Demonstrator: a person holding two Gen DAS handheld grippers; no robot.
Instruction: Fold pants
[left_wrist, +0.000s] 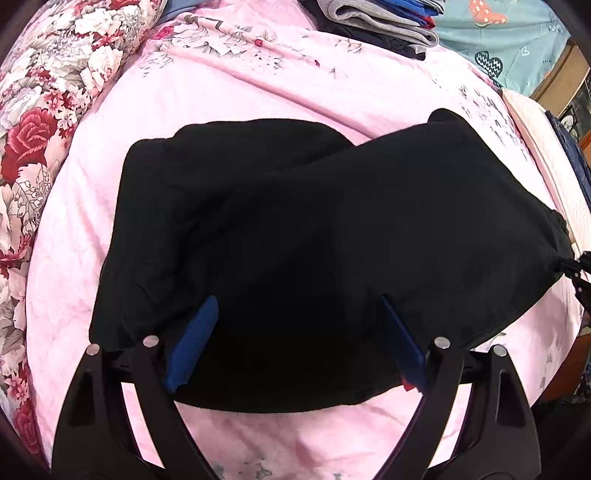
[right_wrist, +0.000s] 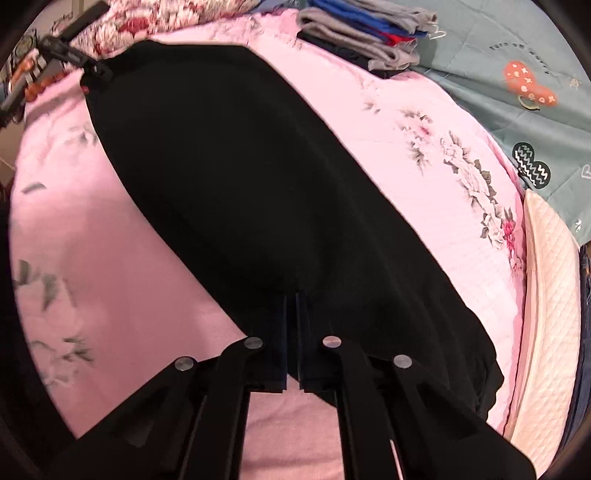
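I see the black fleece pants (left_wrist: 295, 229) lying partly folded on the pink floral bedsheet (left_wrist: 229, 85). My left gripper (left_wrist: 295, 306) has its blue-padded fingers (left_wrist: 195, 339) spread wide over the near fabric edge; my right gripper (right_wrist: 294, 295) pinches the pants' edge tight. A stack of folded grey and blue clothes (right_wrist: 365, 40) sits well beyond.
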